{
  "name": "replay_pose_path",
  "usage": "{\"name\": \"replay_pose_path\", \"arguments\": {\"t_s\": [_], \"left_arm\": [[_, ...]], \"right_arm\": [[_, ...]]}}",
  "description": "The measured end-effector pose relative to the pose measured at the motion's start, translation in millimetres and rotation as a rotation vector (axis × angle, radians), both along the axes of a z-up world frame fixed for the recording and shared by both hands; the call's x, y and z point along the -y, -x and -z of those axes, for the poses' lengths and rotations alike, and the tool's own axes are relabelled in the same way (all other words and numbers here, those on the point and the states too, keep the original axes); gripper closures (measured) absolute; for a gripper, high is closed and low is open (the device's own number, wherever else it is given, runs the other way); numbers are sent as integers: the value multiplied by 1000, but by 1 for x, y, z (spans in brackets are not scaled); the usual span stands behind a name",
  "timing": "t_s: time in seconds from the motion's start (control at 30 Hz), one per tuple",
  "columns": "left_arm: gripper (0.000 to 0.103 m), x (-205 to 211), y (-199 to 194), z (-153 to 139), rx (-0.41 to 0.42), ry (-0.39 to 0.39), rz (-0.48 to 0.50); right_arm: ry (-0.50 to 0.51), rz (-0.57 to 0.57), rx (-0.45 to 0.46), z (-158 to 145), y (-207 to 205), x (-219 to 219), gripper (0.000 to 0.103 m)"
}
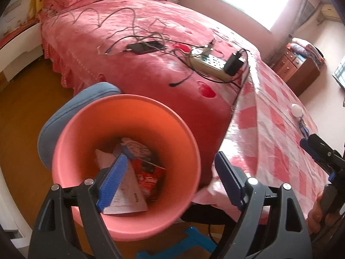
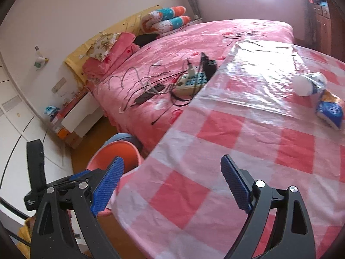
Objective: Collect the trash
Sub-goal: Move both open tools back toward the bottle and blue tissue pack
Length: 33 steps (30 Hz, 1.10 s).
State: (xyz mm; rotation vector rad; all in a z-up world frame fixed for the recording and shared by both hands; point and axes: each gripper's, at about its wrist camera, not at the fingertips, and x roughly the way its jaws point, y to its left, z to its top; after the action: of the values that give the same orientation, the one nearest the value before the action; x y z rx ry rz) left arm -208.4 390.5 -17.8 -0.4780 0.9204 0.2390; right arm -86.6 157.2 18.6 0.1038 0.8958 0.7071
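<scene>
Black claw frames; ridged blue pads; silver pivot screws.

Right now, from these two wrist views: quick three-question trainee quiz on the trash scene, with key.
1. True or false: the pink bin already holds papers.
2. Which trash remains on the checked cloth? A) white cup and blue packet B) a banana peel C) a glass bottle
3. Fill in: both the left gripper and right gripper are ____, holding nothing.

Key: 1 true; 2 A; 3 open
</scene>
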Motion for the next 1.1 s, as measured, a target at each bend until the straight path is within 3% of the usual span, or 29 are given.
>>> {"name": "replay_pose_path", "arguments": {"t_s": [0.6,1.1], "left_arm": [[19,70,-32,-29,11,-53,140],[19,134,-65,-46,18,-103,259]], "right_arm": [[87,154,92,1,-10,72,13],[120,223,93,6,-24,124,13]]}}
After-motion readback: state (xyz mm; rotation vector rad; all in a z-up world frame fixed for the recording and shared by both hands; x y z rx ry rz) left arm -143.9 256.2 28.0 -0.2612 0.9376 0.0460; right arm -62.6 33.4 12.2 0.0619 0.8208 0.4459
